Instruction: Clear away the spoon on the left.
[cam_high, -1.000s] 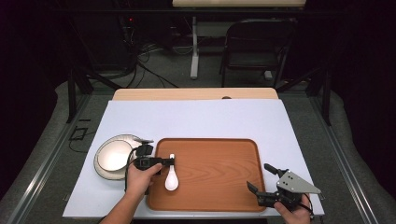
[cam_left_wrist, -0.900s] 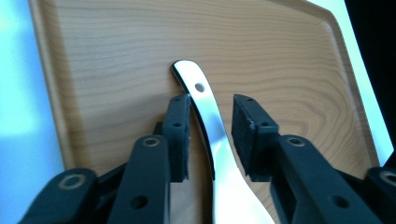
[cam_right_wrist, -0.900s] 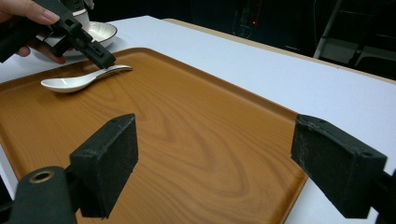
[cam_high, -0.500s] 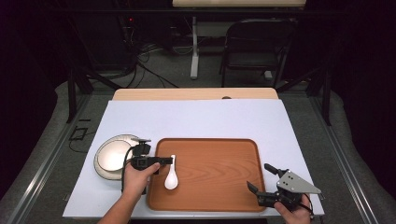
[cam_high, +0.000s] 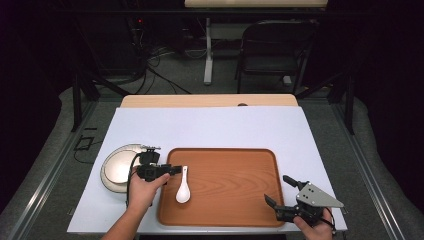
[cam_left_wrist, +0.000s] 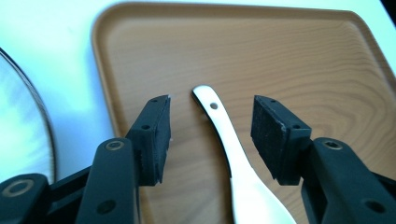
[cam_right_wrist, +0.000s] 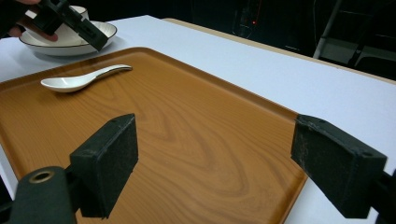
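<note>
White-covered tabletop (cam_high: 210, 130), wooden tray (cam_high: 235, 200) near edge. Spoon (cam_high: 182, 190) lies on tray's left part, just released: left claw (cam_left_wrist: 210, 133) has been opening, straddling handle w/o touching. Right claw (cam_right_wrist: 224, 158) agape (idle). Next: prob. withdraw left, fetch bowl (cam_high: 116, 167)

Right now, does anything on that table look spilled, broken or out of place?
Nothing stands out. The white spoon lies flat on the wooden tray, unbroken, between the open jaws of the left gripper. The bowl sits upright beside the tray, with no spill in sight.

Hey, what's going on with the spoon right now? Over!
Left gripper just opened, jaws astride spoon, not gripping. Spoon flat on tray. Right gripper open, idle. Nothing blocking.
</note>
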